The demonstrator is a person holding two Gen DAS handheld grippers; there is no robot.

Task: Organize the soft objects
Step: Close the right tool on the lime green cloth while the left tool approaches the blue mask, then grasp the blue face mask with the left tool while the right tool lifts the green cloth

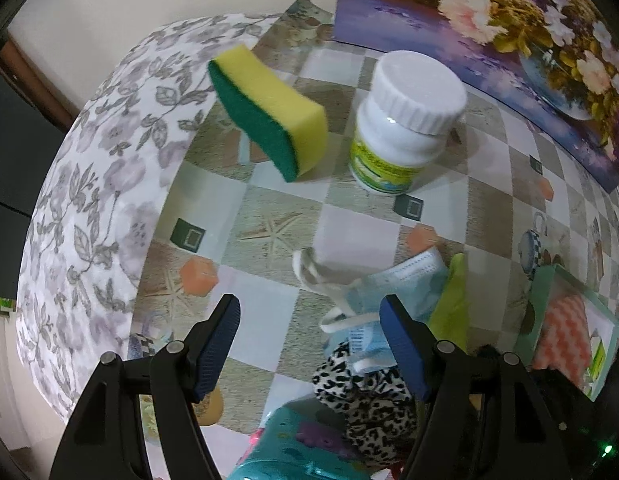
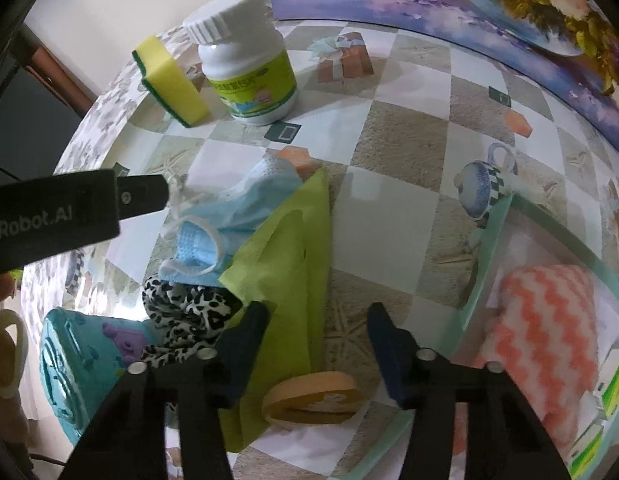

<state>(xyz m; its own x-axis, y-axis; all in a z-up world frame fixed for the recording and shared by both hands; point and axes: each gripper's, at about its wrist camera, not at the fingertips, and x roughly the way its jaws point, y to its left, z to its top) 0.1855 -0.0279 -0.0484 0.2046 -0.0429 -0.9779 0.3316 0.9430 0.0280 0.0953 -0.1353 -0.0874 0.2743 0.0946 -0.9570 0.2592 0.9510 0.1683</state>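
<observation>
On the checked table (image 1: pixel 269 208), a blue face mask (image 1: pixel 393 284) lies beside the green cloth (image 2: pixel 293 248); left gripper (image 1: pixel 309 344) and right gripper (image 2: pixel 317 344) gape, empty. Only the right view shows the orange disc (image 2: pixel 313 398).

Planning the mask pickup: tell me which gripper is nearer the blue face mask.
Left. The left gripper hangs right over the blue face mask; the right gripper sits further off, over the green cloth.
</observation>
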